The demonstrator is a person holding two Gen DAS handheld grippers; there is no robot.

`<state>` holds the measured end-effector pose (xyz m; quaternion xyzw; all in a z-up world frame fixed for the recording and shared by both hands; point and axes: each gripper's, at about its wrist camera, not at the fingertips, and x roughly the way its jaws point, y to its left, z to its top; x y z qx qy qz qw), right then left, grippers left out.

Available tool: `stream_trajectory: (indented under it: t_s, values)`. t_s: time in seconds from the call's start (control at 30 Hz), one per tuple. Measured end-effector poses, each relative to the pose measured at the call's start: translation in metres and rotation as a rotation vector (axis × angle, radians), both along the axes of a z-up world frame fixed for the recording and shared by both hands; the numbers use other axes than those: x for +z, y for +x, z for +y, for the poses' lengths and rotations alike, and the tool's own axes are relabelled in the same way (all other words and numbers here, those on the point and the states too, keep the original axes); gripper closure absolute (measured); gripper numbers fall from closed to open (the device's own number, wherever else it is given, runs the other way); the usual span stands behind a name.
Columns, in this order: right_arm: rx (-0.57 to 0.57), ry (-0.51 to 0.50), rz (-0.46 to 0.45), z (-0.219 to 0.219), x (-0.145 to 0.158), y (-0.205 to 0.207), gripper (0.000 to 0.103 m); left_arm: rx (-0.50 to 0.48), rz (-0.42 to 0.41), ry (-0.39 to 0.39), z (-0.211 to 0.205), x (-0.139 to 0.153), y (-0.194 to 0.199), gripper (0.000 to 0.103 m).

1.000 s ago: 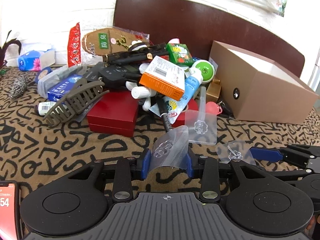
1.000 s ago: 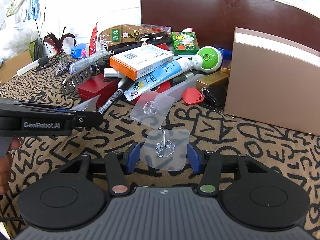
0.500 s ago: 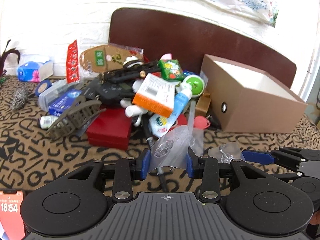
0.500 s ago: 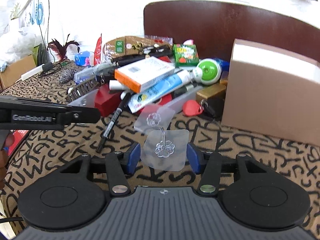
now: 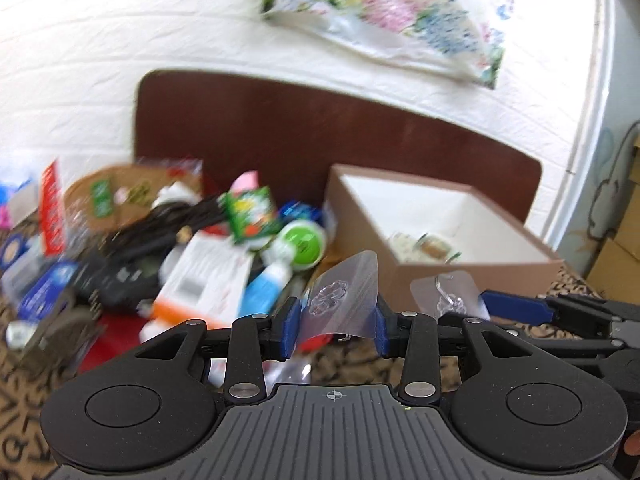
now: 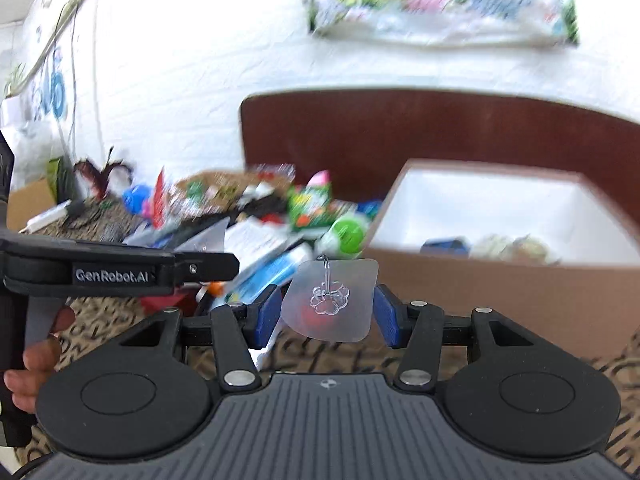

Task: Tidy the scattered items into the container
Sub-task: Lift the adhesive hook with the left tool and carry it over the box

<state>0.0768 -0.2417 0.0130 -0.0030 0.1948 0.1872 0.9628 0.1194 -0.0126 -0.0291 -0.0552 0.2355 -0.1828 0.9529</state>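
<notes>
White brick wall and a dark brown board fill the upper half of the left wrist view, with a flowered cloth (image 5: pixel 384 12) at top centre. Below, the letter-patterned table (image 5: pixel 24 412) carries a blurred heap of clutter (image 5: pixel 192 248) on the left and the brown box (image 5: pixel 440 236), open and white inside, at centre right. The left hand-held gripper (image 5: pixel 335 322) clamps a clear adhesive hook (image 5: pixel 340 300) by its side edges; the sheet bows between the pads and its long axis tilts up toward the upper right, its top corner overlapping the box wall. A second ago the same hook sat low over bare table, with the box seen side-on; now the box opening shows. At right, the other gripper's blue finger (image 5: pixel 512 306) pokes in beside a second hook.

White wall and brown board again back the right wrist view, with the box (image 6: pixel 500 276) at right and small items visible inside. The right hand-held gripper (image 6: pixel 326 310) grips a second clear hook (image 6: pixel 330 298) by its edges, flat toward the camera, wire hook pointing straight up. Compared with a second ago, it is raised off the table and now sits level with the box front. The left gripper's black body (image 6: pixel 112 274) crosses the left edge, a person's hand (image 6: pixel 36 356) beneath it.
</notes>
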Motion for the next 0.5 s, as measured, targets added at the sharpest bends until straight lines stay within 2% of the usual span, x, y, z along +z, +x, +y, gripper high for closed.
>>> stream_trajectory:
  t_s: [0.17, 0.27, 0.5]
  values:
    - [-0.058, -0.032, -0.067, -0.023, 0.020, 0.013, 0.047, -0.042, -0.039, -0.008, -0.031, 0.019, 0.023, 0.066]
    - [-0.093, -0.043, -0.092, -0.037, 0.027, 0.021, 0.047, -0.061, -0.035, -0.030, -0.047, 0.029, 0.040, 0.066]
    - [-0.173, -0.066, -0.106, -0.071, 0.034, 0.046, 0.047, -0.116, -0.037, -0.049, -0.090, 0.049, 0.078, 0.066]
